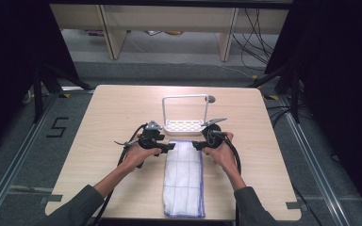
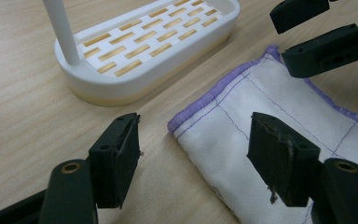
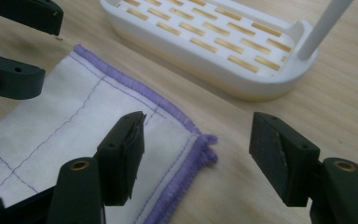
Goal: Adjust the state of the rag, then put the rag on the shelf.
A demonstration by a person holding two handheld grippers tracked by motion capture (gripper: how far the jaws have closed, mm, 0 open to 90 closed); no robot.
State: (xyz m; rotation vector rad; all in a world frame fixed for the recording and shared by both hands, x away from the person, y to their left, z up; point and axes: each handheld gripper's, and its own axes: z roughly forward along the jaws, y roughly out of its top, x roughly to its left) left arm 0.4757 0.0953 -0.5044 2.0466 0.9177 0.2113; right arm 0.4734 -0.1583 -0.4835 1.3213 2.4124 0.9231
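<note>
White quilted cloth with purple stitched hem (image 1: 184, 178) lies folded lengthwise on the wooden table (image 1: 103, 122). Left gripper (image 1: 170, 147) and right gripper (image 1: 196, 145) straddle its far corners, jaws spread, nothing gripped — apparently poised to pinch both. Beyond stands a white slotted plastic rack (image 1: 184, 125).

left gripper (image 1: 169, 147): jaws standing open, pointing inward, nothing gripped
right gripper (image 1: 197, 145): jaws standing open, facing the left one
forearms: reaching in from the worktop's near edge

This was a lab recording bay: a lone tabletop (image 1: 122, 108) stood between black curtains (image 1: 9, 61), aluminium rails (image 1: 14, 160) ran along the grey floor (image 1: 33, 155), a taped numeral (image 1: 57, 127) marked it, and loose cables (image 1: 257, 33) trailed behind.
</note>
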